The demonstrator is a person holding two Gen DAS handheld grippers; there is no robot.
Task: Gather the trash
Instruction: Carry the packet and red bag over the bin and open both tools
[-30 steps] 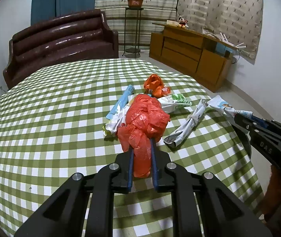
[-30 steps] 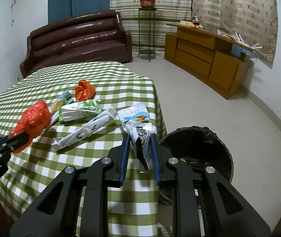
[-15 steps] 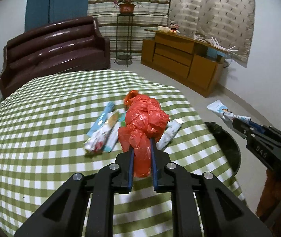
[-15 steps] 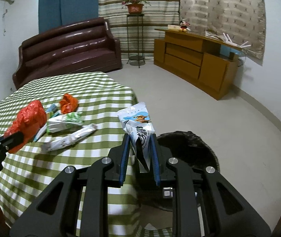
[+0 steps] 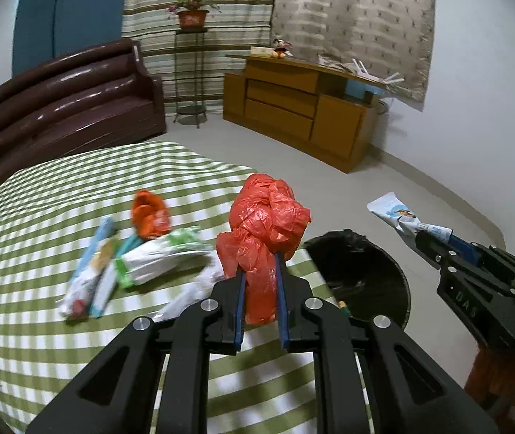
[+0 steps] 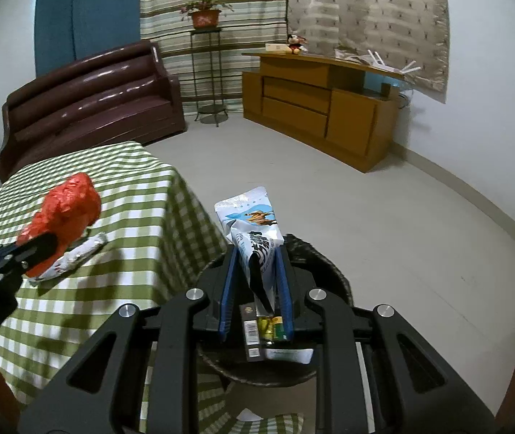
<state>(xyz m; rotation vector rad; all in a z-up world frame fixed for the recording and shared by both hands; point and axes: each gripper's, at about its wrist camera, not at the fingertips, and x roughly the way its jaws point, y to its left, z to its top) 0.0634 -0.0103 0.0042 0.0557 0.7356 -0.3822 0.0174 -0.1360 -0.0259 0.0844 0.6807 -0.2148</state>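
My left gripper [image 5: 260, 271] is shut on a crumpled red plastic bag [image 5: 266, 217], held above the right edge of the green checked table [image 5: 40, 325]. My right gripper [image 6: 255, 256] is shut on a white and blue snack wrapper [image 6: 253, 224], held over the black trash bin [image 6: 329, 267] on the floor beside the table. The bin [image 5: 358, 275] holds several packets. Both grippers show in each other's view: the right gripper [image 5: 434, 242] and the left gripper [image 6: 37, 242] with the red bag [image 6: 65, 206].
On the table lie an orange bag [image 5: 149, 213], a white and green wrapper [image 5: 163, 256] and long thin packets [image 5: 94, 271]. A brown sofa [image 5: 65, 108], a plant stand [image 5: 190, 72] and a wooden cabinet [image 5: 300, 108] stand at the back.
Both grippers have moved right with their loads. The right gripper now hangs over the bin, and the left has reached the table's right edge.
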